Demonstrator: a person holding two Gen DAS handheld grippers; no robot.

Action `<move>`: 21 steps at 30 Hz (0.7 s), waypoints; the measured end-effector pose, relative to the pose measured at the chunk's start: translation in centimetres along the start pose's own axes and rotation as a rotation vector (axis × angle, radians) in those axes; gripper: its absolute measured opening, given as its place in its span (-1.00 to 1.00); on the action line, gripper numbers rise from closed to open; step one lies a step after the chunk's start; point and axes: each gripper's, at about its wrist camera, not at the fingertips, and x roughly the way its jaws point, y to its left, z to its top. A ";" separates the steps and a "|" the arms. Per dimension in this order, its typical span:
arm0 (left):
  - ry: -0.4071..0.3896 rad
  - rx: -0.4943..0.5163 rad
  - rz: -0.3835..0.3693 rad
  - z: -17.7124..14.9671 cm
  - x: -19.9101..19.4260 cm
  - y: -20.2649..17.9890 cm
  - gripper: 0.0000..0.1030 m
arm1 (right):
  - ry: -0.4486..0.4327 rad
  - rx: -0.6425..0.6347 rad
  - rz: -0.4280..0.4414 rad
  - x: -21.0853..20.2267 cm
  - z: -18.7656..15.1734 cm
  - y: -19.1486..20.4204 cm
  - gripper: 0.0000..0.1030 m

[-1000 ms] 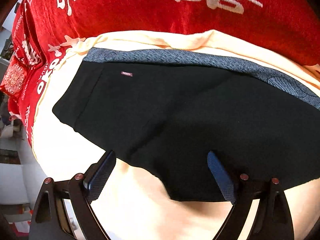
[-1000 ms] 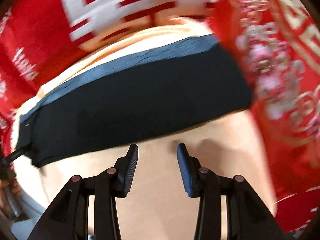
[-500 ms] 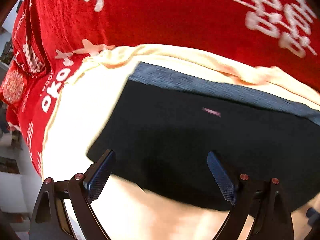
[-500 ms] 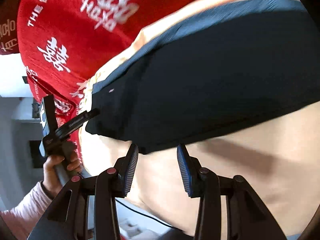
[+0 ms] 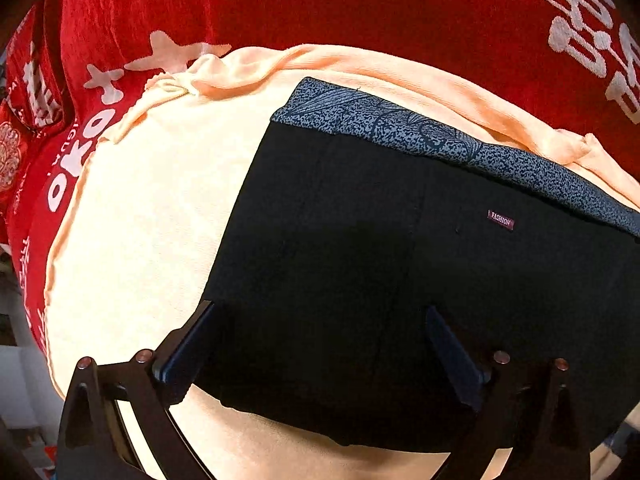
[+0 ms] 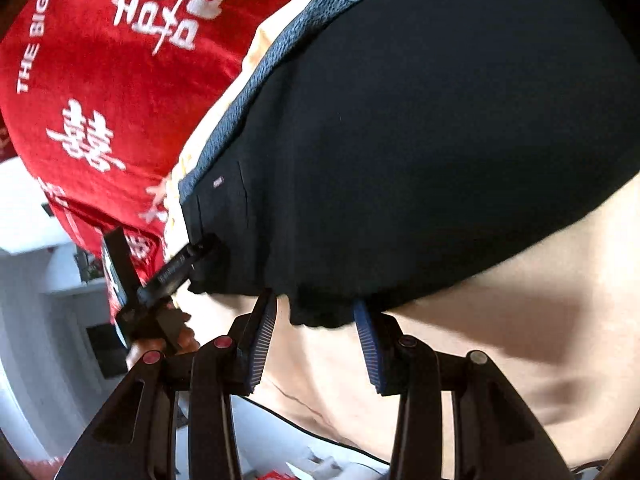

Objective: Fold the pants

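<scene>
Black pants point(image 5: 360, 260) lie folded on a peach cloth point(image 5: 140, 220), with a grey patterned waistband point(image 5: 400, 130) along the far edge and a small label point(image 5: 500, 219). My left gripper point(image 5: 320, 308) points steeply down over the pants' near left corner. Its jaws are opening wide, and the fabric lies under them, not pinched. In the right wrist view the pants point(image 6: 420, 140) fill the middle. My right gripper point(image 6: 316, 300) is partly open at their near edge, with the hem between its tips but unpressed. A hand point(image 6: 160, 346) holds the left gripper, whose finger point(image 6: 180, 266) reaches the pants' corner.
A red blanket with white characters point(image 5: 320, 4) lies beyond and left of the peach cloth and shows again as the red blanket point(image 6: 120, 60). The bed edge drops off to a pale room point(image 6: 40, 300) at the left. A black cable point(image 6: 320, 436) runs below the cloth's edge.
The left gripper slid along the pants to their left corner and its jaws widened. The right gripper swung round and down to the pants' near edge; the left gripper and a hand came into its view.
</scene>
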 end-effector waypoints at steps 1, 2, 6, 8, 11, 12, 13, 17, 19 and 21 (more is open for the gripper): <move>-0.001 0.001 0.001 0.0 0.0 -0.2 0.98 | -0.010 0.020 0.020 0.2 0.3 -0.1 -0.11; -0.002 0.000 0.001 0.0 0.0 -0.2 0.98 | -0.021 0.036 0.034 0.3 0.7 -0.1 -0.11; 0.017 0.023 0.007 0.3 -0.3 -0.3 0.98 | -0.013 0.026 -0.035 0.0 1.8 1.1 -0.82; 0.020 0.048 0.009 0.4 -0.6 -0.5 0.98 | -0.036 -0.054 -0.055 -1.3 1.2 2.5 -0.83; 0.014 0.057 0.003 0.2 -0.4 -0.5 0.98 | -0.038 -0.086 -0.125 -1.4 -0.1 2.3 -0.83; 0.010 0.057 0.010 0.1 -0.3 -0.5 1.00 | -0.022 -0.074 -0.156 -0.5 -0.4 1.3 -0.83; 0.005 0.062 0.015 0.1 -0.3 -0.7 1.00 | -0.011 -0.062 -0.169 0.0 -0.6 0.7 -0.83; 0.009 0.095 0.049 -0.2 -1.0 -1.4 1.00 | 0.005 -0.063 -0.144 -0.8 -0.9 0.6 -0.71; 0.022 0.121 0.049 -0.5 -2.1 -2.3 1.00 | 0.033 -0.099 -0.207 -2.4 -1.1 0.7 -0.60; 0.002 0.133 -0.014 -1.2 -4.1 -4.0 1.00 | -0.022 -0.176 -0.303 -5.1 -0.5 0.9 -0.60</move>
